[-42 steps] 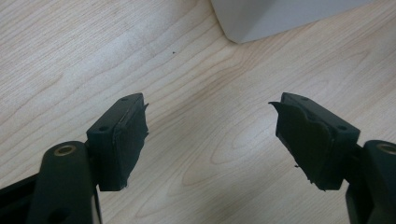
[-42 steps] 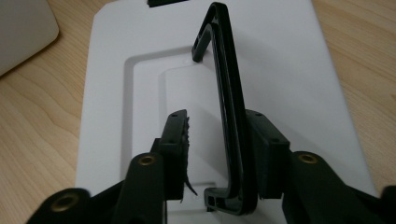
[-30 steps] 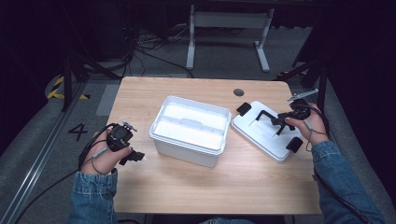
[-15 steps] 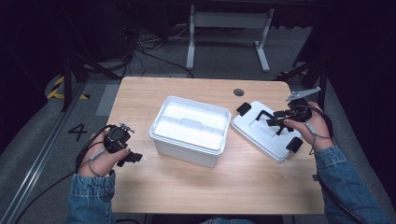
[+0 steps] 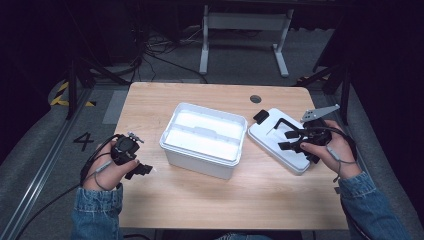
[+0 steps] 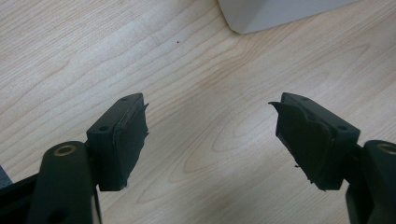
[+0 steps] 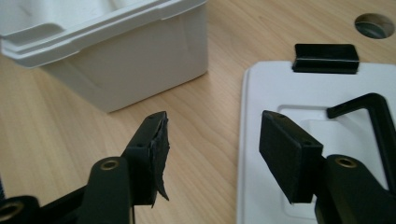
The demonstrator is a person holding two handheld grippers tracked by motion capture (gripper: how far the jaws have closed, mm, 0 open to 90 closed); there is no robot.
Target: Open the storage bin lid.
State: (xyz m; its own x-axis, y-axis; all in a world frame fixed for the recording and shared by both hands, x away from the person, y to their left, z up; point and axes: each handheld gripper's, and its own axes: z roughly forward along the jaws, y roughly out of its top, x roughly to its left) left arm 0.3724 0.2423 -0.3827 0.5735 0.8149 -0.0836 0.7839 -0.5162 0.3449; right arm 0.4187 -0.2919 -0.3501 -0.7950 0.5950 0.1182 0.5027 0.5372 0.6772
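A white open box [image 5: 202, 137] stands in the middle of the wooden table [image 5: 200, 205]. Its white lid [image 5: 277, 140] with a black handle and black latches lies flat to the right of the box. My right gripper [image 5: 288, 141] hovers over the lid, open, one jaw over the lid's left edge [image 7: 261, 154] and the other over bare wood; the box's corner [image 7: 140, 56] stands just ahead. My left gripper [image 5: 141, 169] is open near the table's left edge, left of the box, over bare wood [image 6: 210, 116], with the box's corner [image 6: 275, 11] ahead.
A round cable hole [image 5: 255, 99] sits in the table's far right part. Beyond the table are a white stand's legs [image 5: 240, 30] and loose cables on the grey floor. Cables trail from both grippers off the table's near edge.
The left gripper has drifted slightly down and toward the table's left edge. The right gripper has stayed over the lid, barely shifting.
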